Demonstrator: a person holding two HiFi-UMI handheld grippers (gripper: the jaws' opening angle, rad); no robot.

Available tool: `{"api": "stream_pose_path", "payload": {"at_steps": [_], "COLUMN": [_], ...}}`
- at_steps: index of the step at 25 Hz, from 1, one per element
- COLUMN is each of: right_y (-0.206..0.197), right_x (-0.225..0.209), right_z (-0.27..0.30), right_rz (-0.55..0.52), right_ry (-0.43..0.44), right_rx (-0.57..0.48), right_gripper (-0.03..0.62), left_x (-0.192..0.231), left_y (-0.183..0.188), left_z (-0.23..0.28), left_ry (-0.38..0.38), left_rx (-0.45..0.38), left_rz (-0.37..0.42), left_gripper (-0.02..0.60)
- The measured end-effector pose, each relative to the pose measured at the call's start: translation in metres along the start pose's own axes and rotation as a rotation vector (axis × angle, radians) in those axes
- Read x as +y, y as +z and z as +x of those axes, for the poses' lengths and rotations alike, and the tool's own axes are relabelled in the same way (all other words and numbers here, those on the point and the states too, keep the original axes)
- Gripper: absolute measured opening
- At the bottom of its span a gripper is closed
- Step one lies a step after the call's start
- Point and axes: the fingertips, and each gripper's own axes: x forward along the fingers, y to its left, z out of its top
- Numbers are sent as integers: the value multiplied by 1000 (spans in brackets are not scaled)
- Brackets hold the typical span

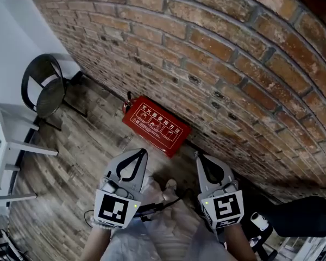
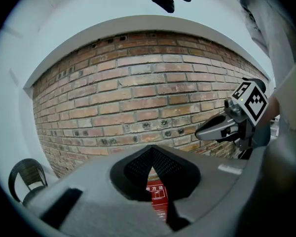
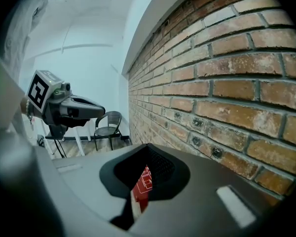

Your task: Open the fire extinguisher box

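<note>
A rough brick wall [image 1: 233, 64] meets a worn plank floor [image 1: 81, 145] in this corner, where I stand over the job with a pair of tongs in each hand. The fire extinguisher box [image 1: 155, 125], a single red case with white lettering on its face, lies flat on the floor hard against the foot of the wall. It is ahead of both tongs, roughly midway between them and well beyond their tips. Its lid looks shut, so by my reckoning the opening has not begun. The left tongs [image 1: 139, 153] are pinched together at the tips with nothing between them, and the right tongs [image 1: 199, 156] are likewise closed on nothing. I hold the two side by side, pointed toward the wall, likely to line up on the box before stooping, since it sits far lower than my hands. Through the slot behind each pair's tips a sliver of the red case shows, which suggests both are aimed at it. The count: one box, two tongs, one black chair [image 1: 43, 88] far out on the left tongs' side by the wall, and one small red object [image 1: 127, 101] at the box's far-left corner, too small to name.
</note>
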Motion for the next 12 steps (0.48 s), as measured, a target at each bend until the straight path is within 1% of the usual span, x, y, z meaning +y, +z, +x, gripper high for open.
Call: {"api": "stream_pose_path", "payload": {"at_steps": [5, 9, 12], "right_y": [-9, -18, -27], "right_x": [-1, 2, 3], "right_z": [12, 27, 43], "right_rz": [15, 28, 23], "right_ry": [2, 10, 22], "right_rx": [38, 75, 102], "right_gripper": [8, 8, 8], "left_x": [5, 11, 15], "left_y": [-8, -24, -38], "left_z": [11, 18, 26], "left_ry": [-31, -52, -69], "left_rx": [22, 55, 71], "left_rz": [10, 9, -6], "left_gripper": [-3, -3, -3]}}
